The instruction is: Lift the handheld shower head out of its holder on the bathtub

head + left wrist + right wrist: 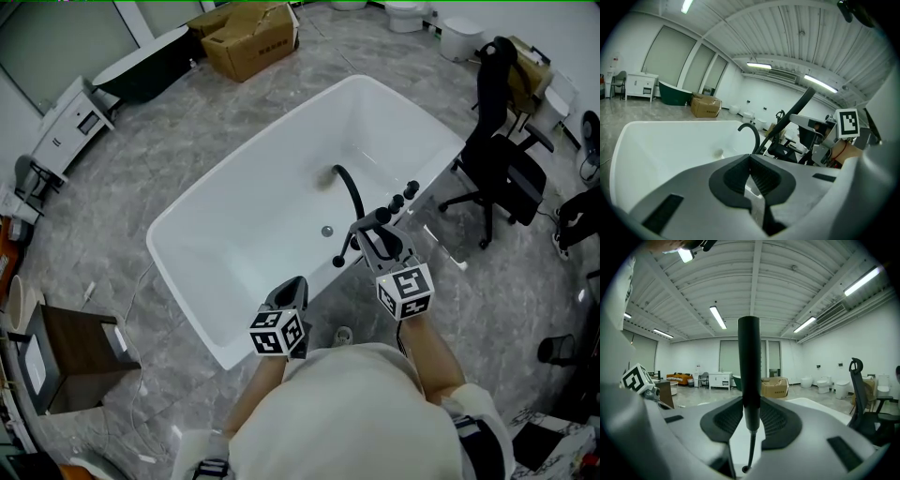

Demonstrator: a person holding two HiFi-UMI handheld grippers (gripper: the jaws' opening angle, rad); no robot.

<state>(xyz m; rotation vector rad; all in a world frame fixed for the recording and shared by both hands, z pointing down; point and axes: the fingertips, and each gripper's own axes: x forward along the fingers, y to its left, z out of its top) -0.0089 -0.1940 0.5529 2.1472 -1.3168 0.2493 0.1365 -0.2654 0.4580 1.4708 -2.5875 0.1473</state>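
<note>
The black handheld shower head (361,239) is a slim wand, held up above the near right rim of the white bathtub (187,253). My right gripper (372,230) is shut on it. In the right gripper view the wand (749,366) stands upright between the pads (773,420), and its thin hose (750,451) hangs below. The left gripper view shows the wand (795,111) slanting in the right gripper (811,124). My left gripper (297,284) hovers over the tub's near rim, jaws (752,176) together on nothing. A curved black spout (352,192) and black knobs (404,197) stand on the rim.
A black office chair (502,159) stands just right of the tub. A cardboard box (248,37) and a dark green tub (145,70) lie beyond it. A white cabinet (66,117) is at the left, a small dark wooden stand (80,361) at the near left.
</note>
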